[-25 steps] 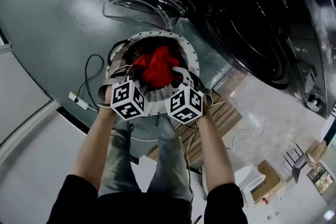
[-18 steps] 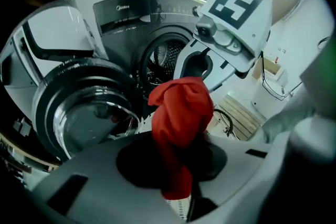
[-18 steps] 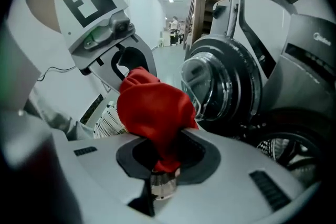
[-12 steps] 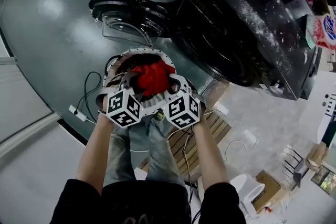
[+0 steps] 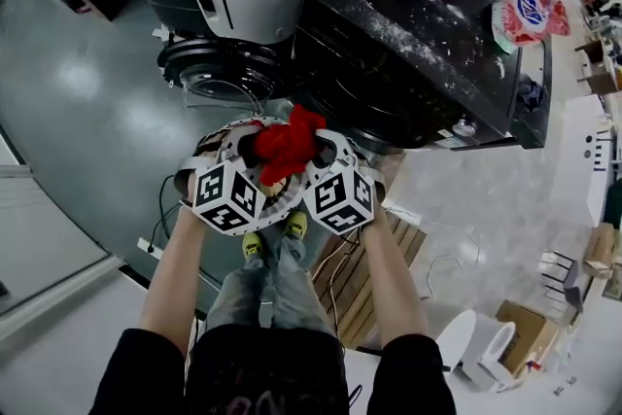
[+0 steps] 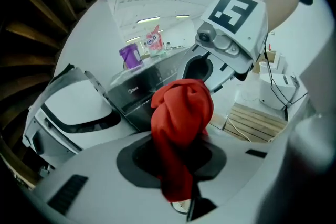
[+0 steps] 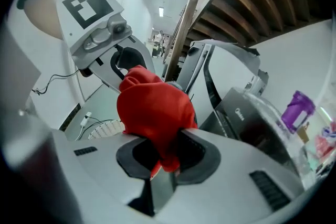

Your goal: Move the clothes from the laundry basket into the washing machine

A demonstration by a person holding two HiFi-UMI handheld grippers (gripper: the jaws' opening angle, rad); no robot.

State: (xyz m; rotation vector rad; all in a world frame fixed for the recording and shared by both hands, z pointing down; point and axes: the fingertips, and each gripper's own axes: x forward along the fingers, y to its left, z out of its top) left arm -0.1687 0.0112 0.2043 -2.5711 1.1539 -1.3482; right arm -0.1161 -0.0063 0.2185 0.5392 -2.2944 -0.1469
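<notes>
**A:** Grey glossy floor (image 5: pixel 87 102) runs wide and bare on the left of the head view. Where's the task item?

**B:** Red garment (image 5: pixel 287 143), bunched up. It hangs over the white laundry basket (image 5: pixel 229 133) rim, between both claws.

**A:** Claw states?

**B:** Left gripper (image 6: pixel 176 162) is narrow and clamped on the garment's lower fold. Right gripper (image 7: pixel 165 155) is narrow too, pinching the other side.

**A:** Machine?

**B:** Black washing machine (image 5: pixel 408 63) sits just beyond the garment, not touching it. Its round door (image 5: pixel 219 73) is swung out to the left.

**A:** Anything crowding the right?

**B:** Wooden pallet (image 5: pixel 355 272) lies beside the person's feet.
</notes>
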